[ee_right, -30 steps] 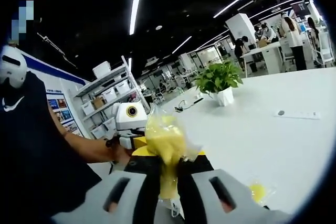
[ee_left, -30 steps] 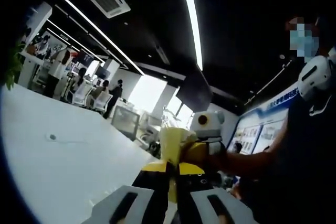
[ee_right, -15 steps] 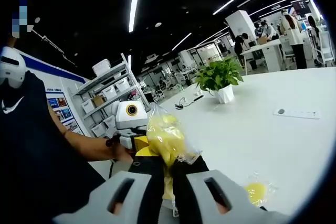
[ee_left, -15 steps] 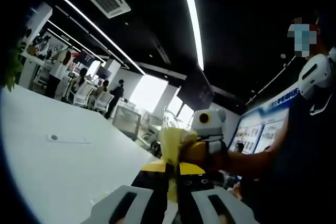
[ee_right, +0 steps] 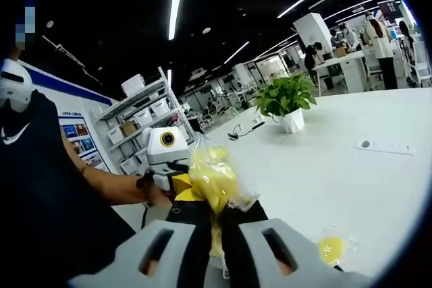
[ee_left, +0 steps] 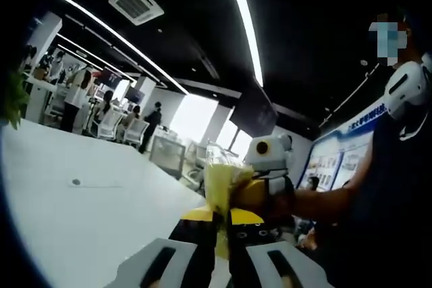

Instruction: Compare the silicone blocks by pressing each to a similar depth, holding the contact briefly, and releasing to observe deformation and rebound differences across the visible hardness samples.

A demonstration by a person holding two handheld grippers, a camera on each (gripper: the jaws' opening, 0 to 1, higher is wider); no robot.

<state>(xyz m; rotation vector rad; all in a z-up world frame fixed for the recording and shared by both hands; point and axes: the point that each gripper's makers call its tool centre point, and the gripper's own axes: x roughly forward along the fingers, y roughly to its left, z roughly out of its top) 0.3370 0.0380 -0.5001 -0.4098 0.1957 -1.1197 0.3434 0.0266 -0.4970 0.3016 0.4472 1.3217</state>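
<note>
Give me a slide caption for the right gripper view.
Both grippers pinch one bagged yellow block above a white table.

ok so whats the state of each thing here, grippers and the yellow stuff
left gripper: jaws shut on bagged yellow block
right gripper: jaws shut on bagged yellow block
bagged yellow block: held up off the white table, pinched by both grippers
second yellow piece: lying loose on the table, in clear wrap

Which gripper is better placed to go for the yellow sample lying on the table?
Probably the right gripper. The bagged sample on the table lies close beside it. Both it and the left gripper are shut on the same yellow bag, so one must release first.
</note>
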